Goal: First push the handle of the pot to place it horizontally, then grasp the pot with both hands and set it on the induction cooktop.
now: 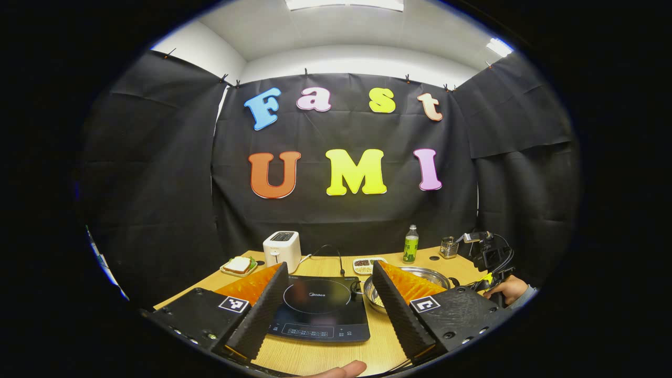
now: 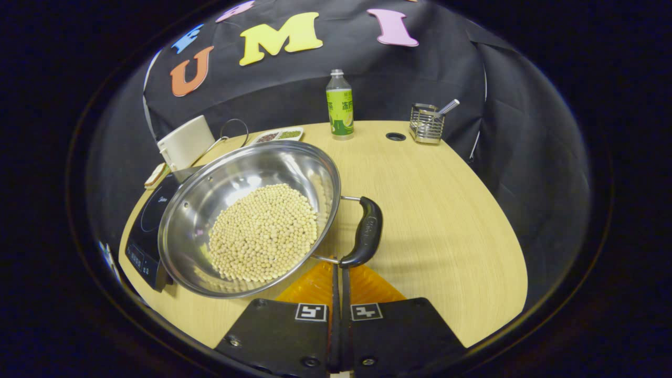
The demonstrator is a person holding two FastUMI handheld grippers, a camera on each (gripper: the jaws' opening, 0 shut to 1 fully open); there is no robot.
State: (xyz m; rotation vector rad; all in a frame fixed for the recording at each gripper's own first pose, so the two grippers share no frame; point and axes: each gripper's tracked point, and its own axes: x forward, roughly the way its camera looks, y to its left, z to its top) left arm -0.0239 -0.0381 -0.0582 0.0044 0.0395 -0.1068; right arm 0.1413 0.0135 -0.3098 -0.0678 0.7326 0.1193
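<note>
The right gripper (image 2: pixel 338 268) has its two fingers pressed together with nothing between them, and I think this is on purpose: closed fingers make one narrow, stiff tip, which is better for pushing than for grasping. Their tip is touching, or almost touching, the near end of the pot handle (image 2: pixel 366 231), just ahead of the gripper and a little to its right side; I cannot tell if there is already real contact. The pot (image 2: pixel 247 218) itself lies ahead and to the left of this gripper. It is a steel pot holding many pale round beans (image 2: pixel 262 233), and its far left edge is just beside the induction cooktop (image 2: pixel 144 220), or perhaps overlapping it a little. From this I judge that the first step, pushing the handle, is the one in hand. The left gripper (image 1: pixel 329 294) is held with its fingers wide apart and holds nothing, probably because it waits for the two-handed grasp. The induction cooktop (image 1: pixel 320 310) lies straight ahead between its fingers, and the pot (image 1: pixel 399 286) is seen partly behind its right finger. Farther to that side a hand (image 1: pixel 506 290) holds the other gripper near the pot.
</note>
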